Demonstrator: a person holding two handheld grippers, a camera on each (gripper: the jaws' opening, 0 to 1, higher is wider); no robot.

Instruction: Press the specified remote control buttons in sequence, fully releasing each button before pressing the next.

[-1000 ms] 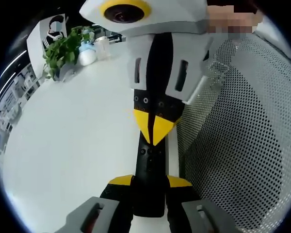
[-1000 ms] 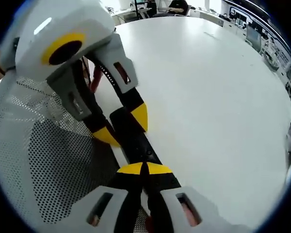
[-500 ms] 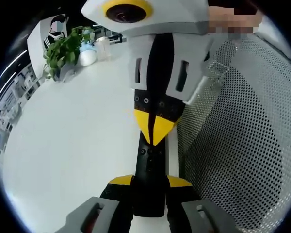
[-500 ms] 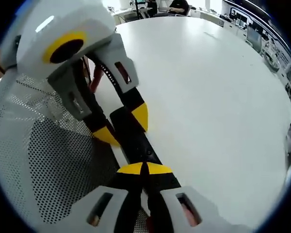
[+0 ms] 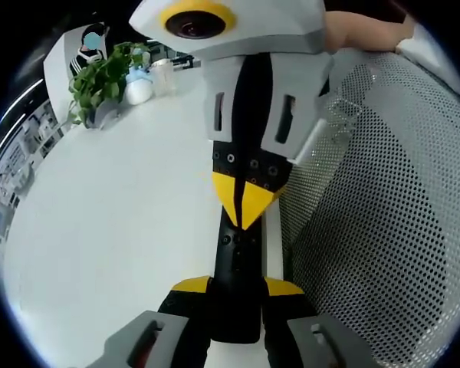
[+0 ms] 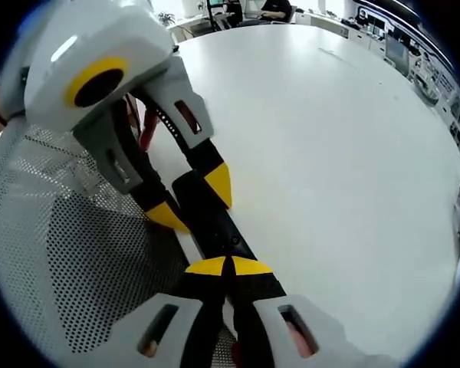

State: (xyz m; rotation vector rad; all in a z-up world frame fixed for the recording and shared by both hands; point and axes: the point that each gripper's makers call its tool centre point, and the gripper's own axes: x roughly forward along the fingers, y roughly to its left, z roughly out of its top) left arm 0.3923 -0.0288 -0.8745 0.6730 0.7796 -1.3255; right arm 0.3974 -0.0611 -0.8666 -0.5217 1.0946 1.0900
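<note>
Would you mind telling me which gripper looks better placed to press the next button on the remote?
Probably the right gripper: its shut fingers rest tip-down on the remote. The left gripper grips the remote's end, steadying it.

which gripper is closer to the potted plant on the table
Left, though neither is near it. The left gripper clamps the black remote at one end, with the potted plant far across the white table. The right gripper, shut, presses the remote from the opposite end.

black slim remote control (image 5: 235,287) lies flat at white table edge, clamped between yellow-tipped jaws at one end.
</note>
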